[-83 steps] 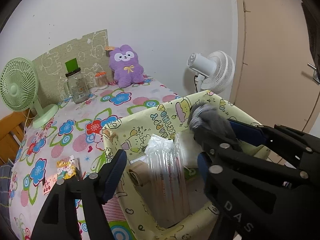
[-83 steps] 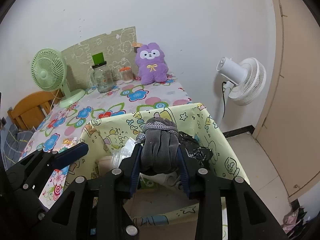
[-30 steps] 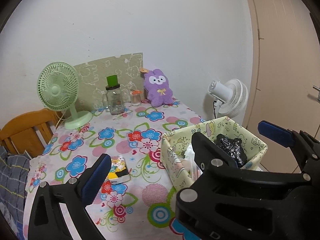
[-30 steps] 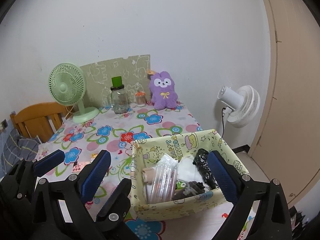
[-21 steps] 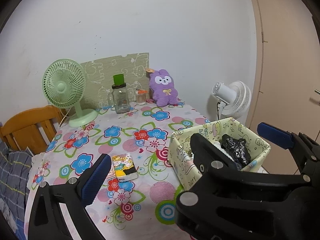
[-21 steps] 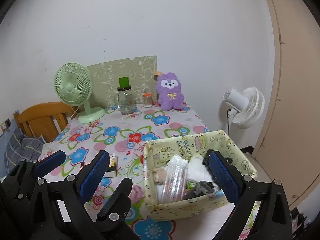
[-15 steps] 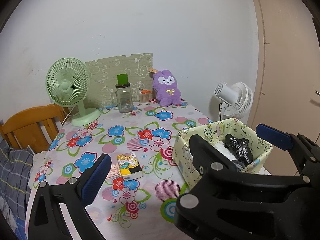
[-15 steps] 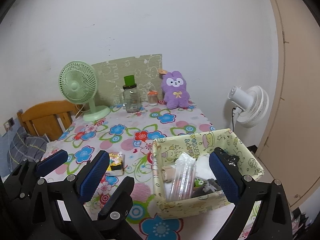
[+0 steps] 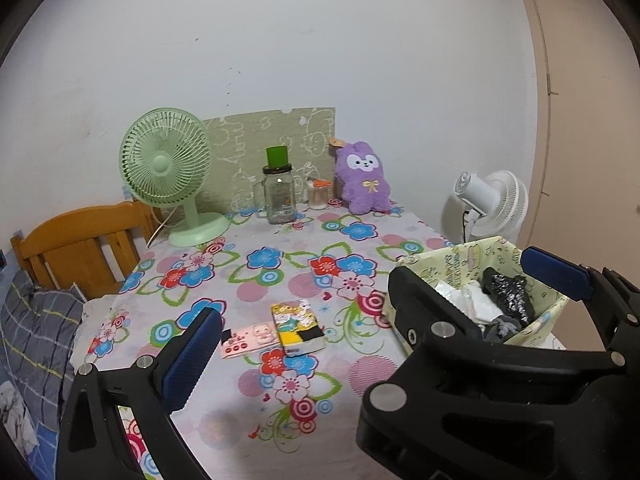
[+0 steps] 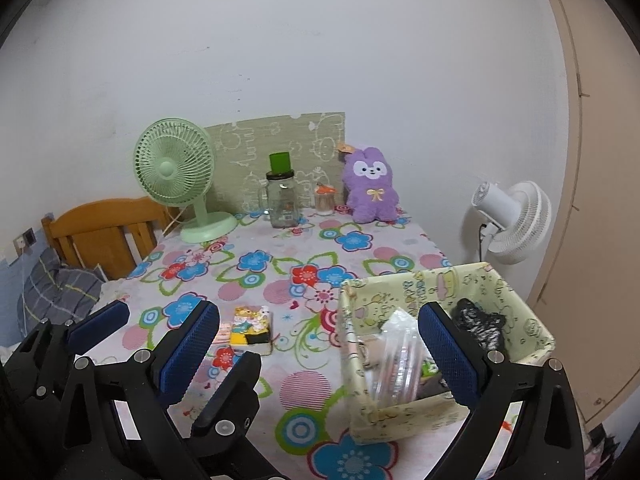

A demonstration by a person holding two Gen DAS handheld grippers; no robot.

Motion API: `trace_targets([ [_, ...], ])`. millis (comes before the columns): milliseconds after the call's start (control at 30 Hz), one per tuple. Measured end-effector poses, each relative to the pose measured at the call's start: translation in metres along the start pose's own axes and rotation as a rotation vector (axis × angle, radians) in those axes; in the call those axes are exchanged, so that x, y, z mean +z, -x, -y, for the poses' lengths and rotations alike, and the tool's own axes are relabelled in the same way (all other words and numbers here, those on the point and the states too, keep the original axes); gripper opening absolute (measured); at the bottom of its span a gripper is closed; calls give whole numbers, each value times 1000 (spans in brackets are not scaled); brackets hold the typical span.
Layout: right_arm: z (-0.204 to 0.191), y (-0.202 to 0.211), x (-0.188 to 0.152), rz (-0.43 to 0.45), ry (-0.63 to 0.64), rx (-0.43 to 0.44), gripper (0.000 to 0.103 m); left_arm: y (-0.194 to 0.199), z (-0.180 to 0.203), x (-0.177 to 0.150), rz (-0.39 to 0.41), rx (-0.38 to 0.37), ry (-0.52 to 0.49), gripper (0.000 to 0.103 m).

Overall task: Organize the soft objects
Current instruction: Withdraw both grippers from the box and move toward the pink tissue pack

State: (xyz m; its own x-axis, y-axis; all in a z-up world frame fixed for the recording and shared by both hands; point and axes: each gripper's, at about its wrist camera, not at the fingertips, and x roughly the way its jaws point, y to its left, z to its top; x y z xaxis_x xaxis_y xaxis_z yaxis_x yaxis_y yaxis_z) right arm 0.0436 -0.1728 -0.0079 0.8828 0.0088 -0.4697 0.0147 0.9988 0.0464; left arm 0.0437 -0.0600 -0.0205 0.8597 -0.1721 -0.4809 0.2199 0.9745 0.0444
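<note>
both grippers hang above the near edge of a table covered in a flowered cloth, and neither holds anything. the right gripper stands wide, its blue-padded fingers spread so that the left one is over the cloth and the right one is over the bin. the left gripper is also wide: in its own view one blue pad sits low at the left and the other far off at the right, over the bin, with the right gripper's black frame crossing between them.

the bin, a pale yellow fabric box with cartoon prints, sits at the near right corner of the table. inside it lie a black crumpled item toward the right wall, a grey soft item near the front, something white in the middle, and a clear plastic pack leaning toward the left side.

on the cloth left of the bin, well apart from it, lies a small yellow packet, with a pink card just beside it on its left.

along the far edge stand a green fan at the left, a glass jar with a green cup on top, a small jar with an orange lid, and a purple plush at the far right corner, upright against the wall. a green patterned board leans behind them.

a white fan stands beyond the right edge, and a wooden chair is at the left edge.
</note>
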Motion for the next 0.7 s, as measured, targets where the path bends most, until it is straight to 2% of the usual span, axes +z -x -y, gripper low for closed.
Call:
trace_targets([
  [200,-11,-15,-4,-27,13,35,101,-8,-12,-6,-20,36,7,103],
  [700,-36,-46,-15,-81,41,103,97,-27,-40,-19,-76,60,35,103],
])
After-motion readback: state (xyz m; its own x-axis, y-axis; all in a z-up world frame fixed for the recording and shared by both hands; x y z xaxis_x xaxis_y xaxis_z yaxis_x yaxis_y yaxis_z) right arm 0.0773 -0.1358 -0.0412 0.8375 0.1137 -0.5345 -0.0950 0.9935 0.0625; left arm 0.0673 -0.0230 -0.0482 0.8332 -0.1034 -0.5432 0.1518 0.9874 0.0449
